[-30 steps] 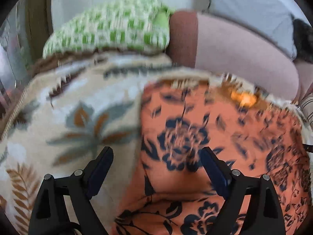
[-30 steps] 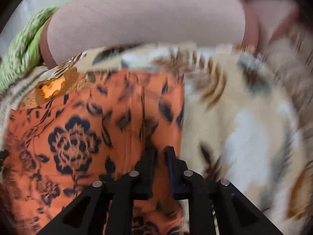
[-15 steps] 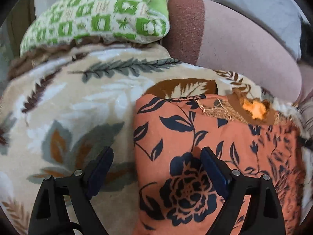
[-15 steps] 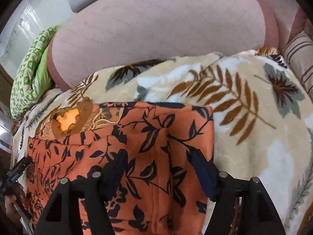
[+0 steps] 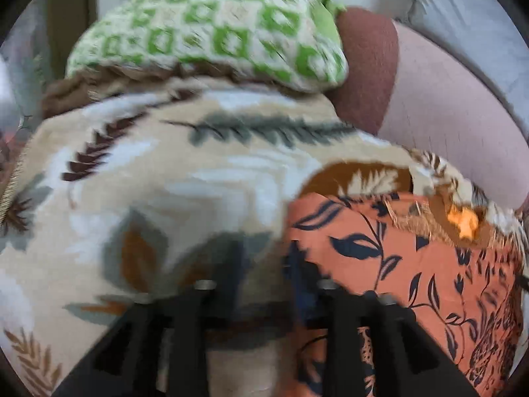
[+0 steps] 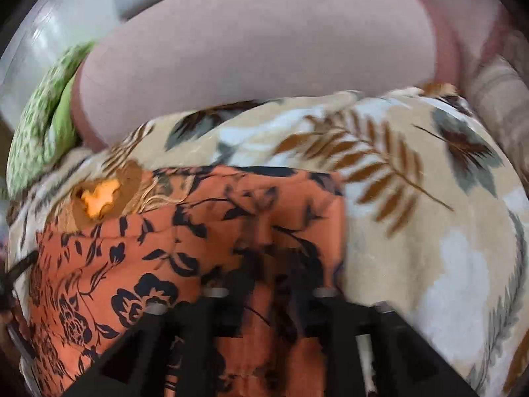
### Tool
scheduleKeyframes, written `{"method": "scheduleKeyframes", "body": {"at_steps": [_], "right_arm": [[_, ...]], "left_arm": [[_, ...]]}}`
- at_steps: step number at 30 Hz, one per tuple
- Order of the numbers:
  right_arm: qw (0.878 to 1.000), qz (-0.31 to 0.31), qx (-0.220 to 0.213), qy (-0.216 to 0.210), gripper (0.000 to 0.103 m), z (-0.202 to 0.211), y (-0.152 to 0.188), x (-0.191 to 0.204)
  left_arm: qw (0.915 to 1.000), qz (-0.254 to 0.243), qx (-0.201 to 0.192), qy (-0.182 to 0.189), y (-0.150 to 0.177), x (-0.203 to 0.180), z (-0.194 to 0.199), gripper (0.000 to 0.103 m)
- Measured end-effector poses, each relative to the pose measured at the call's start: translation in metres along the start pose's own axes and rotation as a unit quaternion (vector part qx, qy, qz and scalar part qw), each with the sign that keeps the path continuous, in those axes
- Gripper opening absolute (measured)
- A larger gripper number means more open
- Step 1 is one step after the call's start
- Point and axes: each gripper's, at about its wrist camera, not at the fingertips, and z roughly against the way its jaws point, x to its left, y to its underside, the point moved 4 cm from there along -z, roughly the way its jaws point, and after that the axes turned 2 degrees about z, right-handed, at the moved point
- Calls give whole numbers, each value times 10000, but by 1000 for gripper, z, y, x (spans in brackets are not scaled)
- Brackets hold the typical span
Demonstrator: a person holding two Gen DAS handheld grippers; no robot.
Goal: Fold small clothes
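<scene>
Fabric in orange with navy flowers and leaves, the garment (image 5: 413,264) lies folded on a beige leaf-print blanket (image 5: 165,182) spread over a sofa, its far edge close to the pinkish backrest cushion (image 6: 248,66). At the garment's far corner a brown neckline patch with a bright orange motif (image 6: 99,195) shows; gold embroidery runs beside it. No brand, label or readable writing appears anywhere in either view, and both are motion-blurred. The left gripper (image 5: 261,264) hovers at the garment's left edge, jaws closing, with one finger over the blanket and the other over the orange cloth; whether the edge is pinched yet cannot be told through the blur. The right gripper (image 6: 264,281) sits over the garment near its right edge, jaws opening, orange cloth visible below the gap but nothing plainly clamped. A green-and-white patterned pillow (image 5: 215,29) rests behind the blanket, against the backrest cushion's brown end.
</scene>
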Motion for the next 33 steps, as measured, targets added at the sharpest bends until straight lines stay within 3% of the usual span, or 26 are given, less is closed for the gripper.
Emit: {"method": "scheduleKeyframes", "body": {"at_steps": [3, 5, 7, 9, 11, 12, 14, 15, 19, 22, 24, 29, 33], "right_arm": [[9986, -171, -494, -68, 73, 35, -2, -7], [9938, -244, -753, -780, 73, 56, -3, 4], [9828, -275, -582, -1730, 74, 56, -3, 18], [9734, -347, -398, -2230, 77, 41, -1, 26], [9804, -603, 193, -1868, 80, -2, 10, 16], [9773, -955, 271, -1872, 75, -15, 16, 5], [9758, -1178, 29, -1844, 75, 6, 17, 2], [9795, -1045, -39, -1719, 75, 25, 19, 7], [9820, -343, -381, -1817, 76, 101, 44, 13], [9866, -195, -354, -1582, 76, 151, 91, -8], [9884, -149, -219, -1499, 76, 178, 128, -27], [9896, -309, 631, -1255, 76, 195, 235, -66], [9859, -362, 939, -1336, 76, 198, 287, -81]], "left_arm": [[9989, 50, -262, 392, -4, 0, 31, 41], [9962, -230, -352, 763, 2, -12, 52, 50], [9931, -432, -296, 1047, 13, -23, 66, 63], [9905, -447, -216, 1282, 30, -29, 75, 71], [9916, -446, 0, 1211, 46, -34, 66, 82], [9939, -517, 241, 943, 57, -33, 54, 82], [9943, -607, 766, 422, 70, -28, 36, 81], [9944, -542, 839, 332, 74, -21, 36, 81], [9977, -264, 273, 566, 81, 6, 91, 81], [9965, -475, 72, 690, 107, 28, 144, 82], [9963, -349, 31, 781, 130, 46, 175, 82], [9929, 230, 542, 1030, 204, 91, 220, 83], [9899, 170, 899, 1087, 250, 96, 225, 83]]}}
